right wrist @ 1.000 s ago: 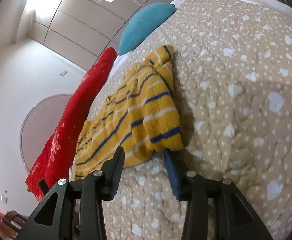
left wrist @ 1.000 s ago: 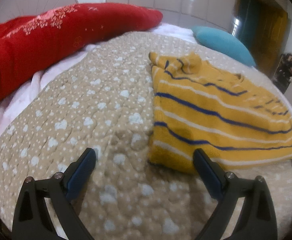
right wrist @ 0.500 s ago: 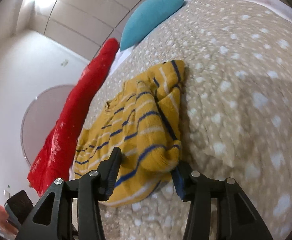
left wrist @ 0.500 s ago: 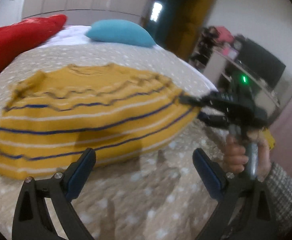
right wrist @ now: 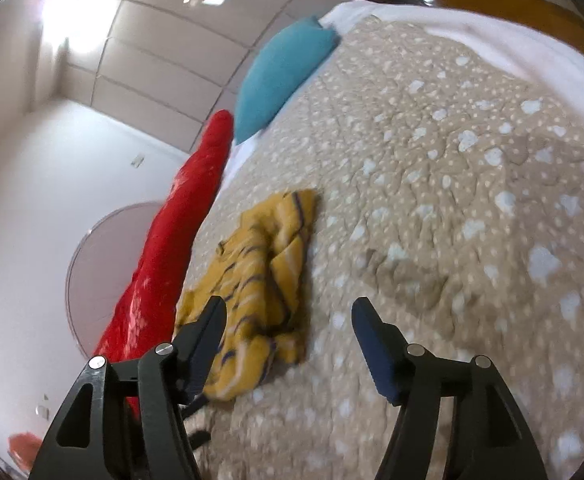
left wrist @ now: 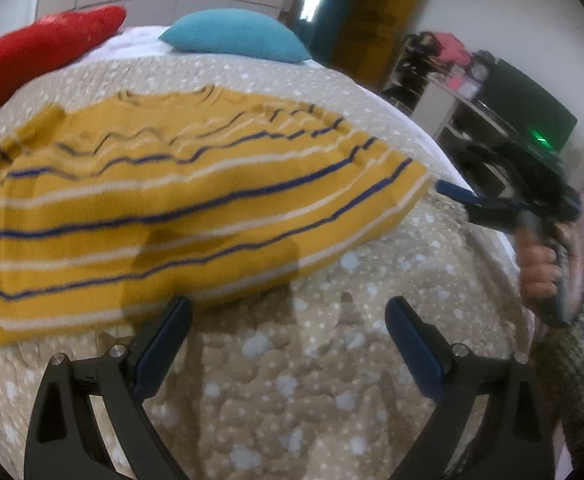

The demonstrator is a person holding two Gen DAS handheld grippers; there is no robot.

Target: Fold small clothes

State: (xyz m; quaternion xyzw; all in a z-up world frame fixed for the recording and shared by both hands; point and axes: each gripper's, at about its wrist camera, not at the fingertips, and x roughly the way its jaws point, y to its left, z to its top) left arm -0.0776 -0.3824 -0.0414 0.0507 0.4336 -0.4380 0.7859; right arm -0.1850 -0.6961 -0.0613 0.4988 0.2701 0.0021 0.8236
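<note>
A small yellow sweater (left wrist: 179,208) with blue and white stripes lies folded on the beige dotted quilt (left wrist: 292,392). My left gripper (left wrist: 287,332) is open and empty, just in front of the sweater's near edge. My right gripper (right wrist: 287,332) is open and empty, above the quilt beside the sweater (right wrist: 259,292). In the left wrist view the right gripper (left wrist: 452,194) sits just off the sweater's right corner, held by a hand.
A red pillow (left wrist: 39,44) and a teal pillow (left wrist: 235,40) lie at the head of the bed. A white sheet (right wrist: 512,48) edges the quilt. Dark furniture (left wrist: 504,112) stands beyond the bed's right side.
My right gripper let go of the sweater's corner, opened wide and drew back. The sweater settled flat. My left gripper swung to the right along the sweater's near edge.
</note>
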